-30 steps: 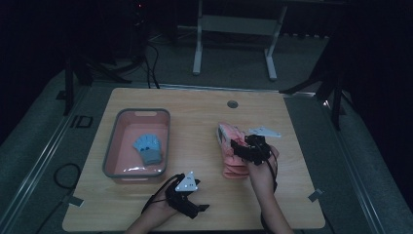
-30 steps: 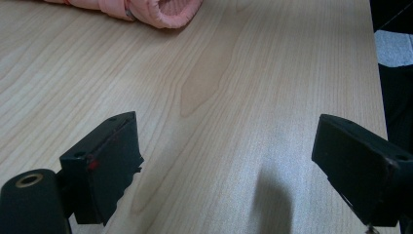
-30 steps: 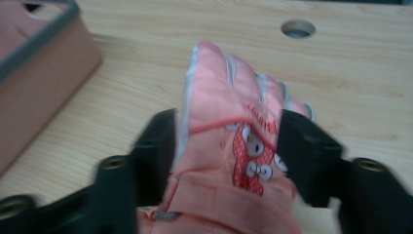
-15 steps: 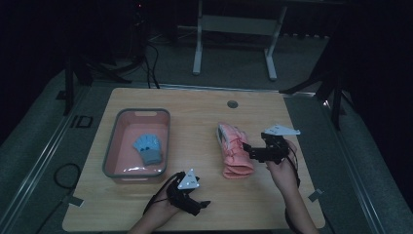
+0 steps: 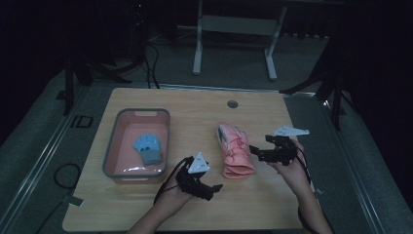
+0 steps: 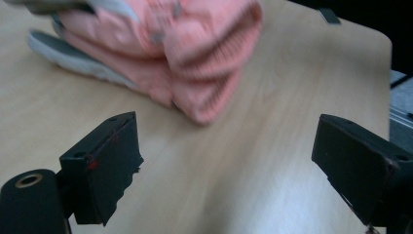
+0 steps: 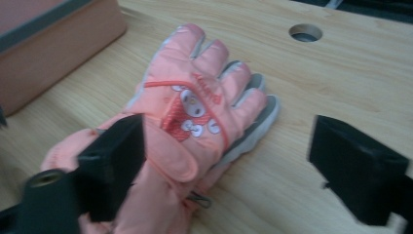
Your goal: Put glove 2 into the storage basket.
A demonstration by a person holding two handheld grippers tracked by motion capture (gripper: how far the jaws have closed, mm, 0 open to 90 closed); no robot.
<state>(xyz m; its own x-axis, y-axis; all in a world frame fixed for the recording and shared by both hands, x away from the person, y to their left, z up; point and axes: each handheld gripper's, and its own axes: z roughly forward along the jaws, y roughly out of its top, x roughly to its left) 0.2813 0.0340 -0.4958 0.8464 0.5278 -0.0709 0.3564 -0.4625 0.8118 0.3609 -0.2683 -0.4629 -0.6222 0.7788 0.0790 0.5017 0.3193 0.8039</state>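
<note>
The pink gloves point(image 5: 235, 150) lie stacked on the counter point(image 5: 272, 204), well right of the pink tray point(image 5: 111, 156), which holds a blue glove point(image 5: 147, 149). I judge the stack could slide apart or only the top glove lift if I pinch shallowly. My right gripper point(image 5: 258, 152) hangs at the gloves' right edge, jaws wide and empty; my left gripper point(image 5: 210, 190) sits just short of the cuff end, jaws also wide.
</note>
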